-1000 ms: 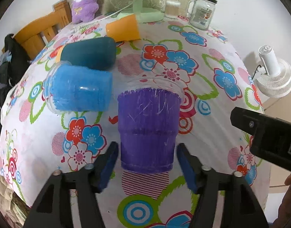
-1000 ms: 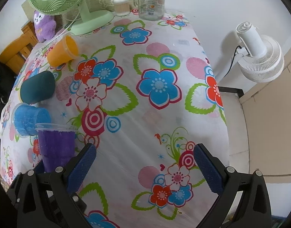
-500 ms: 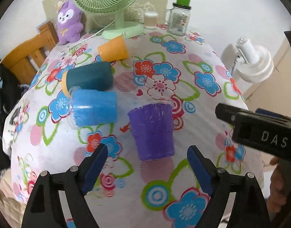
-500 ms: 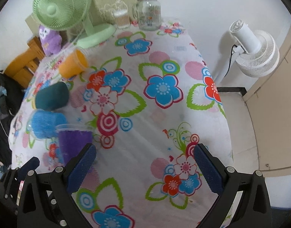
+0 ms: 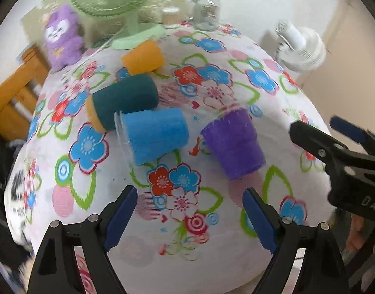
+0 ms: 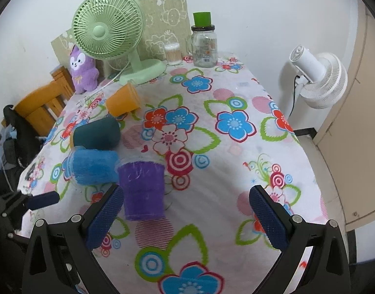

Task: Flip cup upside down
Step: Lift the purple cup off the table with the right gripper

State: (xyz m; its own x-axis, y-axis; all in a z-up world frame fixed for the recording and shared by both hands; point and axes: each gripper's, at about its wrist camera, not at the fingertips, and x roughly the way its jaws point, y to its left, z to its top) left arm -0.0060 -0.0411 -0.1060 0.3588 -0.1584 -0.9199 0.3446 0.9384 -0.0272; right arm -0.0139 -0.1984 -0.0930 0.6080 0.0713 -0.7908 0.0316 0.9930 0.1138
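Purple and fuzzy inside a clear plastic shell, the cup (image 6: 142, 191) stands on the floral tablecloth (image 6: 236, 171), wide rim up, narrow base down, just beside a blue cup (image 6: 94, 167) lying on its side. It looks light and thin-walled, probably slick and easily crushed, so a gentle pinch across the mid-body seems the safest hold. The left gripper (image 5: 189, 218) hangs spread wide and empty, short of the cup; the right gripper (image 6: 187, 216) is likewise spread, its left finger near the cup's side.
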